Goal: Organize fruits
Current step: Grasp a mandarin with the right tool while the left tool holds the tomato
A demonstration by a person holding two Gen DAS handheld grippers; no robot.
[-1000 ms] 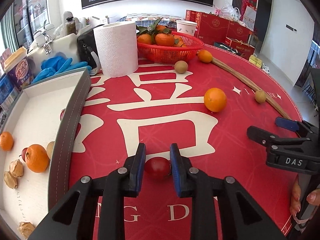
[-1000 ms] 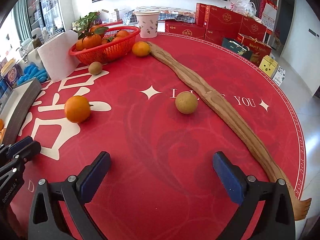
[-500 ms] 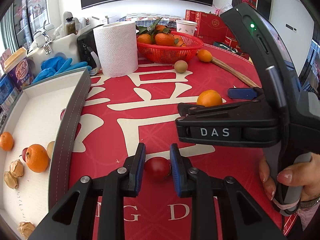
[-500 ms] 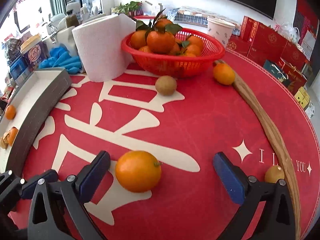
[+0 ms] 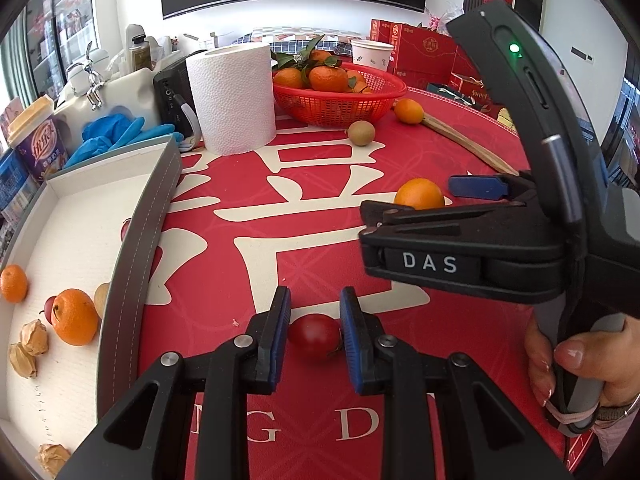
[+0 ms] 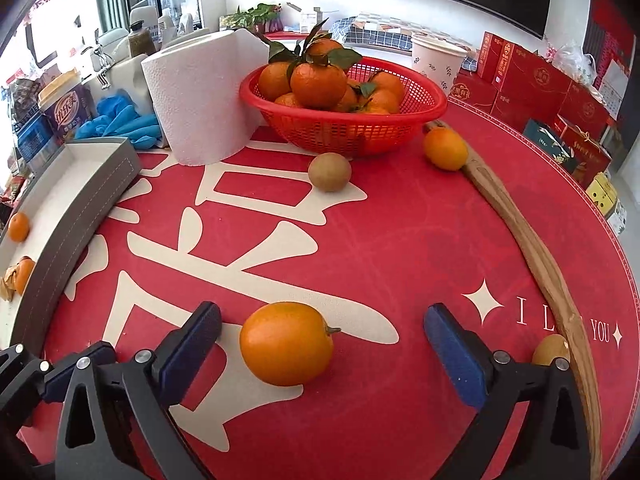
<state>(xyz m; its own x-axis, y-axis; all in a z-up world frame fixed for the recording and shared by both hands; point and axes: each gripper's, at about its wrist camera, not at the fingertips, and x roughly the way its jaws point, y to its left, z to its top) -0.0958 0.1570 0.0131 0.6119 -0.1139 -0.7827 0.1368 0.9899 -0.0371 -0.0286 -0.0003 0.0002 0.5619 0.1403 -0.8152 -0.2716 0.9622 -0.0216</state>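
Item: orange [image 6: 286, 343], near-centre of red mat, between right gripper [image 6: 322, 346] jaws, closing, no contact yet. Firm, round, rolls; grip at widest girth. Left gripper [image 5: 315, 338] pinching small, soft red tomato [image 5: 314, 335].

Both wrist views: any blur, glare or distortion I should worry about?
Left wrist view: sharp, evenly lit, fisheye bends the grey tray wall; the right tongs' body blocks much of the right side. Right wrist view: sharp on the orange; window blown out at upper left, soft shadows, dark corners.
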